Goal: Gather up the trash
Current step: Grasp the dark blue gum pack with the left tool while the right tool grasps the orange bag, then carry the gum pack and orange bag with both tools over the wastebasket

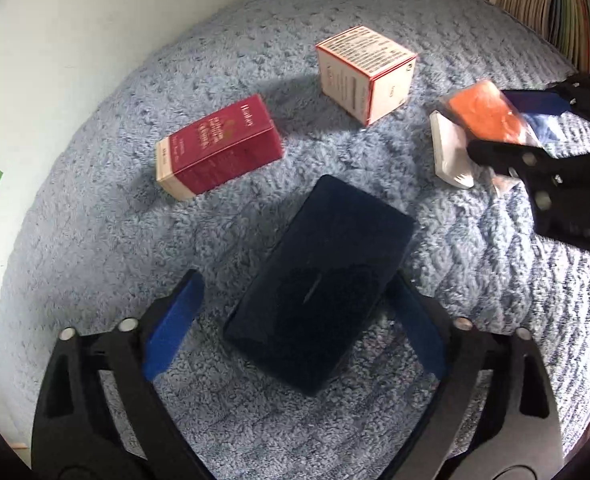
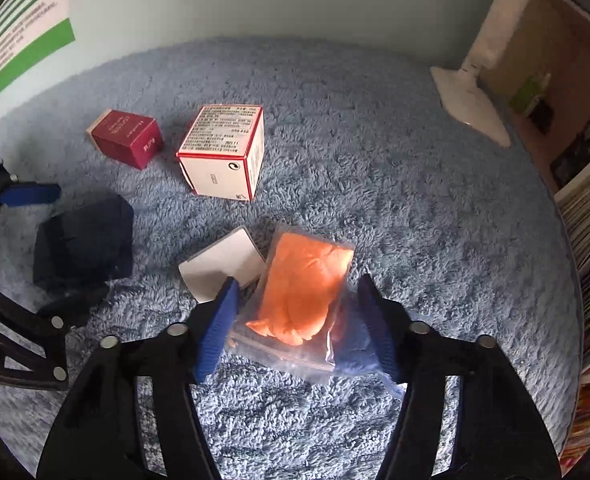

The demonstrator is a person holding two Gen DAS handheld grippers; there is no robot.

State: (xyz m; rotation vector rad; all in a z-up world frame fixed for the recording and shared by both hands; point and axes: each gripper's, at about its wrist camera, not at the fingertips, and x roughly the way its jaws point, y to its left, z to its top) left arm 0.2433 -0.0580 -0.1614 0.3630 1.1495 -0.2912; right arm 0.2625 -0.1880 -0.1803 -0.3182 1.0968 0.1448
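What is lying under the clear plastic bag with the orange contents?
Under the clear plastic bag lies one edge of a flat white card on the blue fluffy towel. How far the card reaches underneath is covered.

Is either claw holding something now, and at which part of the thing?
Nothing is clearly held. The left claw straddles the dark box; the right claw straddles the orange bag at its near end.

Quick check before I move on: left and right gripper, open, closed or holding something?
Left gripper: open, straddling the dark box; pads not visibly pressing it.
Right gripper: open around the clear bag of orange material; not clamped.
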